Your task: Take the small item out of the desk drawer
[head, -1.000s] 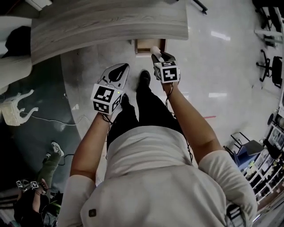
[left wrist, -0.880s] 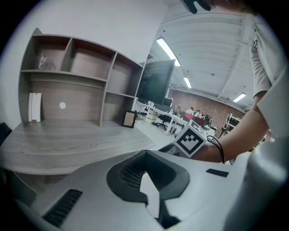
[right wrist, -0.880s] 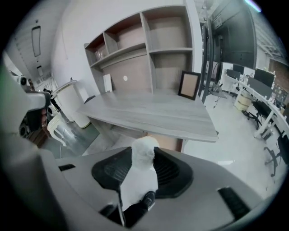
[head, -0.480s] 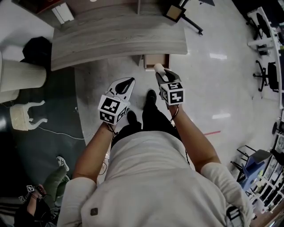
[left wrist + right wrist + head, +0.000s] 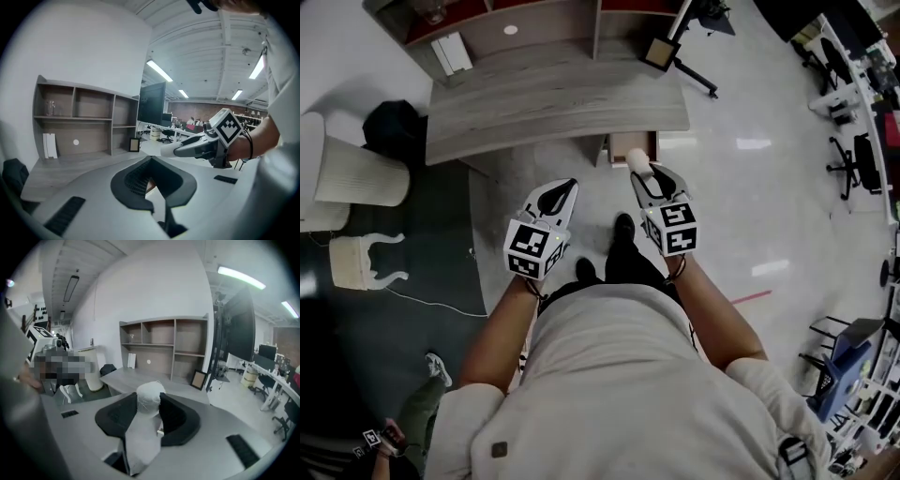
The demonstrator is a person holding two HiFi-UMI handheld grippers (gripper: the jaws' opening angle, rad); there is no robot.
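Both tools are higher than a second ago, the right tool [image 5: 645,174] clenched on the small white item [image 5: 637,158] to lift it clear of the open drawer [image 5: 617,148], the left tool [image 5: 566,190] closed and empty.

Two grippers: left gripper [image 5: 565,187], right gripper [image 5: 645,174]. One white item [image 5: 637,158]. One desk [image 5: 553,98], one drawer [image 5: 614,150], one frame [image 5: 661,53], one bin [image 5: 356,173], one stool [image 5: 366,262].

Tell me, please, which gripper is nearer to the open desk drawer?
Right. In the head view the right gripper, holding the white item, overlaps the drawer; the left gripper is farther off to its left.
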